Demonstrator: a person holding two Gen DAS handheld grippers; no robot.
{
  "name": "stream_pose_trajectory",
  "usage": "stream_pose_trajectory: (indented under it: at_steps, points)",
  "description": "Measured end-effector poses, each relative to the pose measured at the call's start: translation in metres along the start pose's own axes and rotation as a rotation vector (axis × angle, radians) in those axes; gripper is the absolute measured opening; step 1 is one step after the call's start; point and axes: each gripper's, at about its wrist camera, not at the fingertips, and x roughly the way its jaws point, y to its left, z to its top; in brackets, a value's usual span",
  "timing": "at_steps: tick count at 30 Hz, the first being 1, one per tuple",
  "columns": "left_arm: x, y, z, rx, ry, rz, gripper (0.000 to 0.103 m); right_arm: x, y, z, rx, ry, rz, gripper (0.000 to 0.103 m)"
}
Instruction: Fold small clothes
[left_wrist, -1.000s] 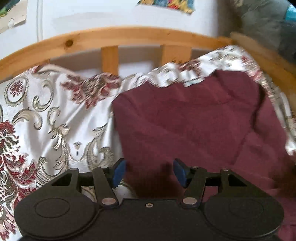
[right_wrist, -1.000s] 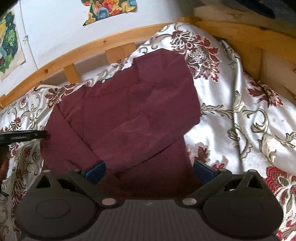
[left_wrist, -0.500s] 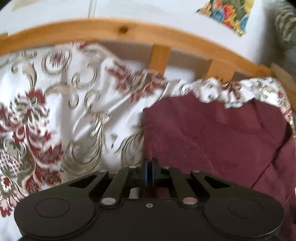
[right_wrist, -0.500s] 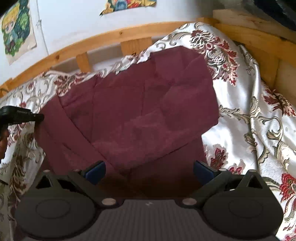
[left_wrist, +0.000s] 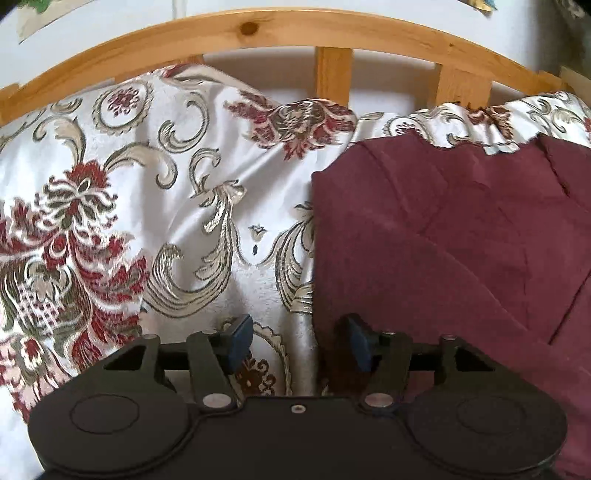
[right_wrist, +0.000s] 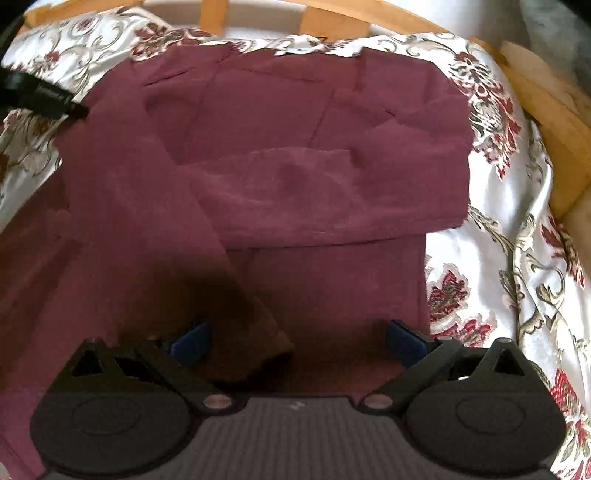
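A maroon garment (right_wrist: 295, 166) lies spread on a floral bedspread (right_wrist: 517, 240), with one part folded across its middle. In the left wrist view the garment (left_wrist: 443, 240) fills the right half, its left edge running down towards my left gripper (left_wrist: 297, 345). That gripper is open and empty, straddling the garment's left edge low over the bedspread (left_wrist: 129, 221). My right gripper (right_wrist: 297, 341) is open wide and empty above the garment's near part. The left gripper's black tip (right_wrist: 40, 98) shows at the garment's far left edge.
A wooden bed rail (left_wrist: 258, 33) with slats curves along the far side. Another wooden frame piece (right_wrist: 546, 122) stands at the right. A white wall with posters rises behind the rail.
My left gripper was shut on the garment's left edge half a second ago and has now opened and let it go. The right gripper moved in over the garment, staying open.
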Motion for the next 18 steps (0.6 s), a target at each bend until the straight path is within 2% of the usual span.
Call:
stream_pose_trajectory:
  at_steps: [4, 6, 7, 11, 14, 16, 18]
  points:
    - [-0.009, -0.002, -0.005, -0.028, -0.027, 0.04, 0.074, -0.002, -0.006, -0.001, 0.026, -0.006, 0.025, 0.103]
    - [-0.021, -0.002, -0.008, -0.056, -0.028, 0.036, 0.085, -0.009, -0.011, -0.002, 0.057, -0.026, 0.031, 0.103]
    - [-0.027, -0.001, -0.009, -0.071, -0.032, 0.025, 0.086, -0.014, -0.012, -0.003, 0.066, -0.043, 0.028, 0.103]
    - [-0.066, -0.004, -0.016, -0.098, -0.085, 0.001, 0.101, -0.053, -0.018, -0.012, 0.072, -0.218, 0.009, 0.103]
    - [-0.093, -0.013, -0.025, -0.073, -0.084, 0.004, 0.101, -0.091, -0.018, -0.028, 0.042, -0.384, 0.003, 0.103]
    - [-0.111, -0.02, -0.034, -0.059, -0.074, -0.027, 0.102, -0.114, -0.015, -0.04, -0.008, -0.47, -0.005, 0.103]
    - [-0.132, -0.027, -0.044, -0.015, -0.07, -0.082, 0.102, -0.134, -0.013, -0.051, -0.097, -0.519, -0.008, 0.103]
